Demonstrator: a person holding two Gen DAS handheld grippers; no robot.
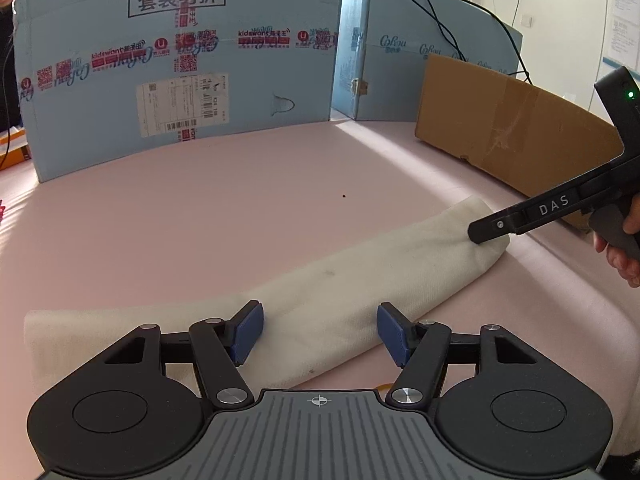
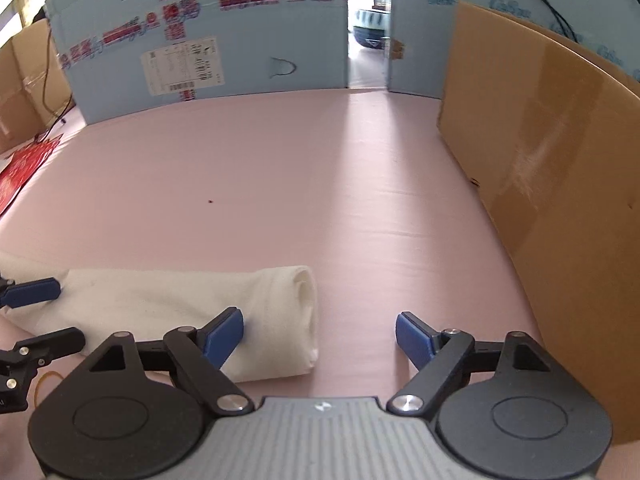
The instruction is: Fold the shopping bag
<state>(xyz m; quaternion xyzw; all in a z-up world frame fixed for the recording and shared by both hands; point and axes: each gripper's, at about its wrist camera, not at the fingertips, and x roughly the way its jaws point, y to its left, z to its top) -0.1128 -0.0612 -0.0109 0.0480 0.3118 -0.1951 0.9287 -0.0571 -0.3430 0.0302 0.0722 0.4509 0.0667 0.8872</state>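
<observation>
The shopping bag (image 1: 340,288) is cream cloth, folded into a long narrow strip that lies flat on the pink table cover (image 1: 240,208). My left gripper (image 1: 320,332) stands open over the strip's left-middle part, its blue pads on either side of the cloth without pressing it. In the right wrist view the bag (image 2: 160,300) ends in a rolled edge just left of centre. My right gripper (image 2: 320,338) is open wide over that end; its left pad is over the cloth and its right pad over bare table. One black finger (image 1: 488,232) of the right gripper shows above the bag's right end.
Blue printed cardboard boxes (image 1: 180,80) wall off the back. A brown cardboard sheet (image 2: 540,180) stands along the right. A red paper (image 2: 24,168) lies at the far left. A yellow rubber band (image 2: 44,380) lies near the front edge. A hand (image 1: 624,248) holds the right gripper.
</observation>
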